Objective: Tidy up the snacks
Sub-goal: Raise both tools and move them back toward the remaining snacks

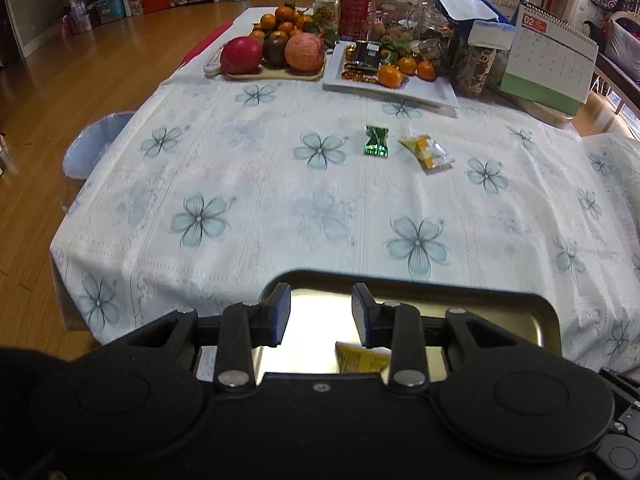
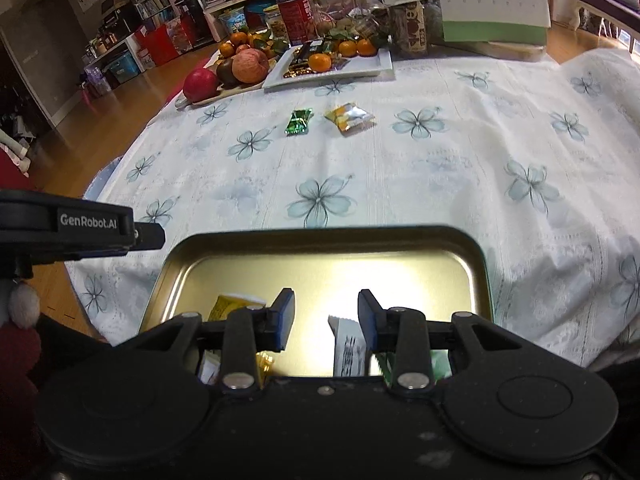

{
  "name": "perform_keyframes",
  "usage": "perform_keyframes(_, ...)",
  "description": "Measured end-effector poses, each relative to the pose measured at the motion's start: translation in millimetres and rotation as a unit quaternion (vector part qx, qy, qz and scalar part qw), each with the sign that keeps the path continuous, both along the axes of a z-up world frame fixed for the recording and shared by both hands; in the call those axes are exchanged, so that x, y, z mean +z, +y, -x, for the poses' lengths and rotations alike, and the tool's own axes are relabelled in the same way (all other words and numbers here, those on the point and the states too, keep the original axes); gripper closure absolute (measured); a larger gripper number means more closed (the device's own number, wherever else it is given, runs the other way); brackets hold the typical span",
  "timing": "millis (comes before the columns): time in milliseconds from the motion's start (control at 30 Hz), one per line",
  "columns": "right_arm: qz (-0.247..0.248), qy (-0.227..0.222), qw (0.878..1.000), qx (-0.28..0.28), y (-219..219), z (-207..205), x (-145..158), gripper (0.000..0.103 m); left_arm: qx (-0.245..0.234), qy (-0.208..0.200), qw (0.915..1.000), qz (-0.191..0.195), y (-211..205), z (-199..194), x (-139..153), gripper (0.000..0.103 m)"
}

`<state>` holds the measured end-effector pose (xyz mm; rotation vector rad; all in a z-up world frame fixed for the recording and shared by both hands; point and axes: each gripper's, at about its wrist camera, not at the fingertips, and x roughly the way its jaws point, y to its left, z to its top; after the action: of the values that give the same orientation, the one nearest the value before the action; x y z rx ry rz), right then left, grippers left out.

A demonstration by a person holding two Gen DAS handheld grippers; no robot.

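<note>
A gold metal tray (image 1: 400,281) (image 2: 320,237) sits at the near edge of the flowered tablecloth, under both grippers. My left gripper (image 1: 322,314) hangs open over it, nothing between its fingers; a yellow packet (image 1: 360,360) lies below. My right gripper (image 2: 326,320) is open too, above a white packet (image 2: 347,346), a yellow packet (image 2: 236,306) and a green packet (image 2: 438,362) in the tray. Farther out on the cloth lie a green candy (image 1: 376,142) (image 2: 298,121) and a yellow-orange packet (image 1: 428,152) (image 2: 350,119), side by side. The left gripper's body (image 2: 68,228) shows at the left of the right wrist view.
At the table's far end stand a wooden board of fruit (image 1: 272,56), a white plate (image 1: 432,94) with oranges and wrapped snacks, a red can (image 1: 354,12), glass jars and a desk calendar (image 1: 552,60). A blue seat (image 1: 96,144) pokes out at the left edge.
</note>
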<state>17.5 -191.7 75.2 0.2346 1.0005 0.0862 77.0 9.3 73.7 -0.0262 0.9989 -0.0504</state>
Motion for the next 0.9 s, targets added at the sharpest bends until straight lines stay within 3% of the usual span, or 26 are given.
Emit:
perform_keyframes(267,0.036,-0.023,0.999,0.017,-17.7,-96.5,17.1,0.060,-0.012,-0.019,0.9996,-0.017,-3.5,-89.2,18.4,0.060)
perform_keyframes(433,0.091,-0.039,0.994,0.039,-18.1,-160.3,12.0,0.060,-0.012,-0.028,0.9993,-0.023,-4.5,-131.9,20.2,0.060)
perform_keyframes(600,0.103,-0.022,0.993,0.055,-14.6,-222.1,-6.5,0.058,-0.007,-0.012,0.9999,-0.009,-1.5,-152.8,3.5,0.060)
perform_keyframes(800,0.104,-0.008,0.993,0.059,-6.0,-276.9,-41.3,0.055,-0.002,0.039,0.9991,0.020,5.3,-168.5,-11.6,0.061)
perform_keyframes(900,0.082,0.010,0.996,0.042,-7.9,-297.1,-61.5,0.055,0.012,0.043,0.9986,0.028,10.9,-173.9,-11.6,0.061)
